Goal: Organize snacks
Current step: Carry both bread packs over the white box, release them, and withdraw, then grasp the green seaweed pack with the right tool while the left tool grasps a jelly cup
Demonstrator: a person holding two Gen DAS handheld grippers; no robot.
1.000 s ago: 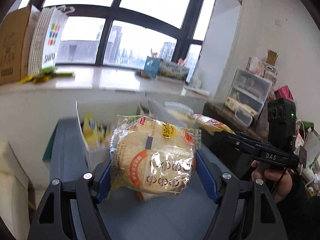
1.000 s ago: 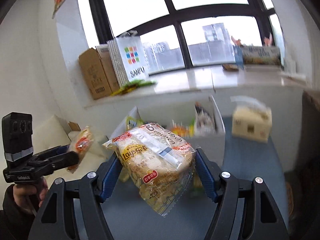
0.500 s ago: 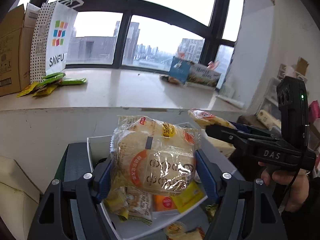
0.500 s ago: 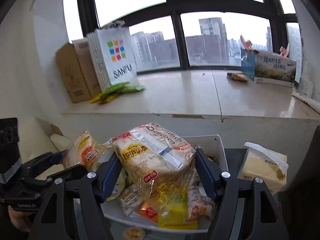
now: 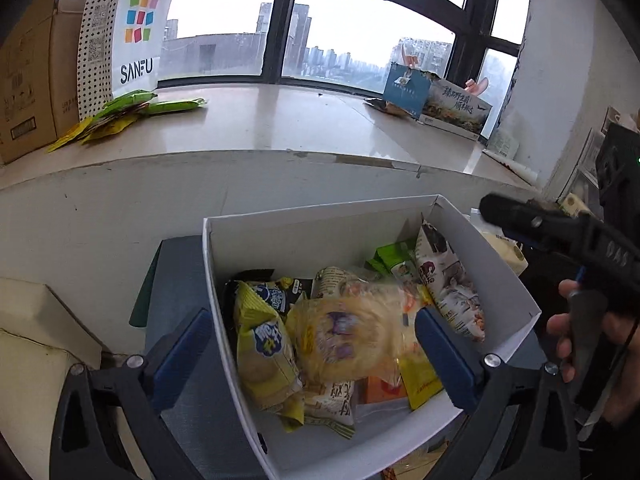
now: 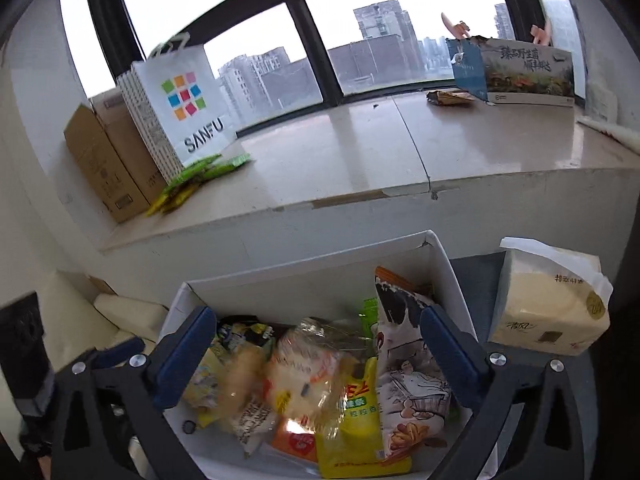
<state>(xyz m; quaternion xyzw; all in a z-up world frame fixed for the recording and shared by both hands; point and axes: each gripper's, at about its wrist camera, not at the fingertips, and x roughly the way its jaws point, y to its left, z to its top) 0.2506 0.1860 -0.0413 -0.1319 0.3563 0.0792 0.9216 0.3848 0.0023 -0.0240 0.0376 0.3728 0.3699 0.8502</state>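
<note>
Above the white box (image 5: pixel 496 264) both grippers hang with jaws spread wide and nothing between them. Through the left gripper (image 5: pixel 310 354) a blurred clear-wrapped cake packet (image 5: pixel 348 332) shows on top of the snack pile, between a yellow packet (image 5: pixel 264 344) and a cartoon-printed bag (image 5: pixel 450 284). Beneath the right gripper (image 6: pixel 316 354) a second wrapped cake packet (image 6: pixel 300 372) lies blurred beside a yellow-green pouch (image 6: pixel 358 416). A tissue pack (image 6: pixel 550 300) stands just right of the box
</note>
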